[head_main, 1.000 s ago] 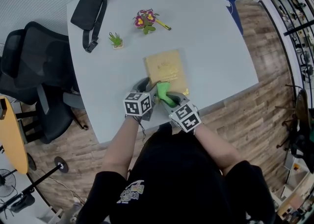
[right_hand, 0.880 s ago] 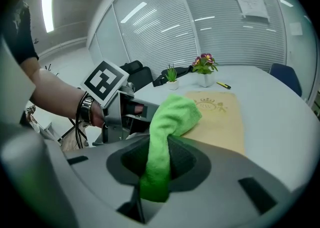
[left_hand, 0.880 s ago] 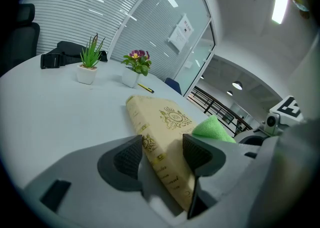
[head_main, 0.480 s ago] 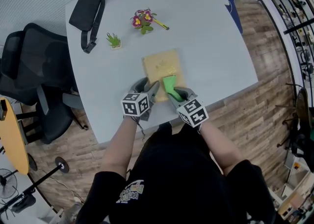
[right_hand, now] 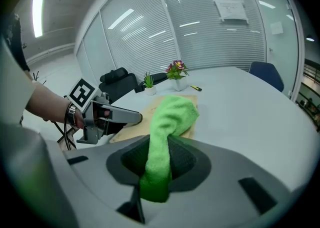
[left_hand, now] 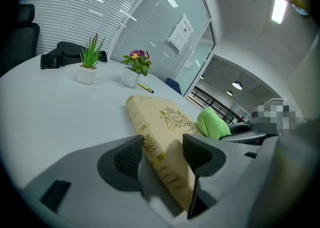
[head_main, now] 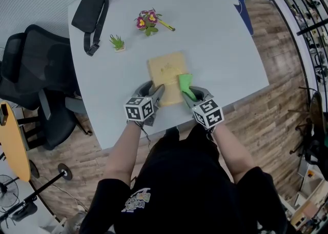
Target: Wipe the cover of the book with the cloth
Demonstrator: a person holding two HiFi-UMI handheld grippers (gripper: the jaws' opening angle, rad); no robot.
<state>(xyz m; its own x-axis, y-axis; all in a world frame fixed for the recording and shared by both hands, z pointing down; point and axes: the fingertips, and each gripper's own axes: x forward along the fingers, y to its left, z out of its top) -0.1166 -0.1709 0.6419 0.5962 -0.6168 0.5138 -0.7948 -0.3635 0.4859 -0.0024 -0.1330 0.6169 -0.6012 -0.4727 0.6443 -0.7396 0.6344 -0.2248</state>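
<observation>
Tabletop (head_main: 220, 38): big, pale, bare on the right & far side, so plenty of room to sweep that way. Its near edge runs just under both grippers, so there's little room to draw back twd the person. Black bag (head_main: 92, 10) sits far left. Flowering plant (head_main: 146, 21) & small green plant (head_main: 117, 42) stand beyond the book, well apart from it; neither should block a stroke.

Book (head_main: 165, 71): flat, cover up, tan w/ gold print, close to the near edge. Left gripper (head_main: 155, 96) is at its near-left corner, tongs astride the spine edge & apparently clamped on it, pinning the book. Right gripper (head_main: 190, 93) is at the near-right, tongs pressed tight on the green cloth (head_main: 185, 82). Cloth's free end lies on the cover's near-right part.

Progress (est.): wiping is under way, not done. Cloth covers only a right strip. No marks show which parts are clean; far half & left side prob. left to do.
</observation>
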